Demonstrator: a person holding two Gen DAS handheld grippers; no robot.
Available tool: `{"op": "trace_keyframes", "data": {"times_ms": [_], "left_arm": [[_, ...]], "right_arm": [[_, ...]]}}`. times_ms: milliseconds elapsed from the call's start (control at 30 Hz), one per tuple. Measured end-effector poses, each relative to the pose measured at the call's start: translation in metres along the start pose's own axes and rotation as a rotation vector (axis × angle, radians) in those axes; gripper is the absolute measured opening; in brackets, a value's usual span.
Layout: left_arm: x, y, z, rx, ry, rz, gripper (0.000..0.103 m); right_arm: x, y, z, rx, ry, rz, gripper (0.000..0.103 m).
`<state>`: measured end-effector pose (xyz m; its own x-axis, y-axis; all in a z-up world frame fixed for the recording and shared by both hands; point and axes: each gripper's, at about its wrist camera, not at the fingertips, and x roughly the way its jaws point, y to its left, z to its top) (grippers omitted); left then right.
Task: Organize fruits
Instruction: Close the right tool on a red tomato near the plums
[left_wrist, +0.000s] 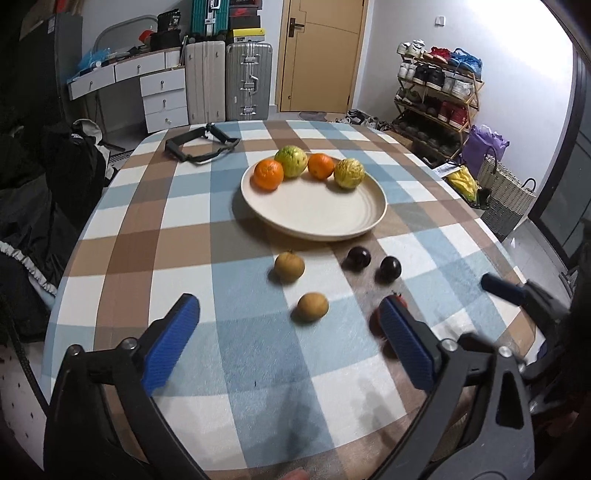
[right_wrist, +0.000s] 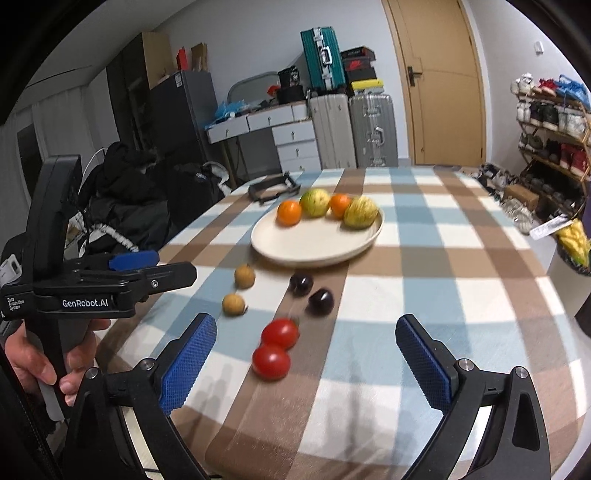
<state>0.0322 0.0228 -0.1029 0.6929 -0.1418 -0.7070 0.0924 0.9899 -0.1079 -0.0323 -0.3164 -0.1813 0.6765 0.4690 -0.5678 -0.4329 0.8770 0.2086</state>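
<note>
**Fruit Layout With Both Grippers Spread**

The left gripper (left_wrist: 288, 343) was held above the checked tablecloth (left_wrist: 177, 206) with its blue pads spread wide and nothing between them. The right gripper (right_wrist: 306, 362) was likewise spread and empty.

On the cream plate (left_wrist: 314, 210), two oranges (left_wrist: 268, 174) and two yellow-green fruits (left_wrist: 349, 173) were lined along the far rim.

Near the plate, on the cloth, two brown fruits (left_wrist: 290, 266), two dark plums (left_wrist: 358, 258) and two tomatoes (right_wrist: 275, 349) were set in pairs. The tomatoes were touching each other, nearest the right gripper. A black strap (left_wrist: 199, 146) lay at the far edge.
</note>
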Motion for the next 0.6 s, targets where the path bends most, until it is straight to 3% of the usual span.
{"op": "trace_keyframes", "data": {"times_ms": [133,400,600], "left_arm": [[0.004,0.006,-0.005,-0.012,0.006,-0.004,0.101],[0.015,0.016,-0.013,-0.016,0.035,0.002,0.102],[0.023,0.027,-0.014,-0.053,0.051,-0.002,0.102]], "right_arm": [[0.023,0.005,-0.016,0.014,0.061,0.057,0.100],[0.043,0.010,-0.023,0.016,0.084,0.067,0.097],[0.053,0.006,-0.024,0.035,0.100,0.081,0.071]]}}
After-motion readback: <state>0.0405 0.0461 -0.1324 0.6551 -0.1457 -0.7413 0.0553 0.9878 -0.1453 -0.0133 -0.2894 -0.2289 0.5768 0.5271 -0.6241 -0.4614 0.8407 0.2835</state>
